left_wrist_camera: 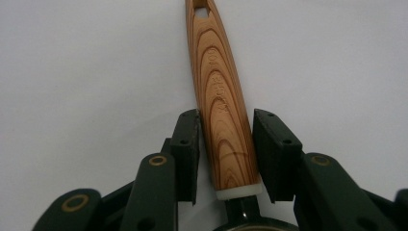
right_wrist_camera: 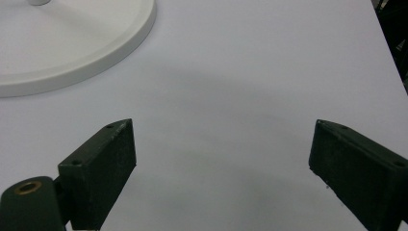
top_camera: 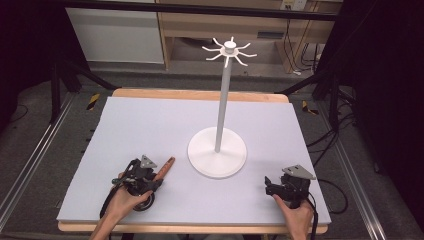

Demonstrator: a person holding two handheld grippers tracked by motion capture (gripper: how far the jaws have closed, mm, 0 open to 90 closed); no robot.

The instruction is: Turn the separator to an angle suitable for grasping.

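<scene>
Wooden handle (left_wrist_camera: 225, 120) sits between the left gripper's (left_wrist_camera: 225, 149) nearly closed jaws, left pad touching; squeeze square before lifting. Right gripper (right_wrist_camera: 221, 163) gapes empty beside the stand (right_wrist_camera: 96, 53).

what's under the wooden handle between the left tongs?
The wooden handle lies on the plain white table surface, with nothing else visible beneath it. Its white collar end meets a dark part low between the left tongs; what that part is stays hidden.
</scene>
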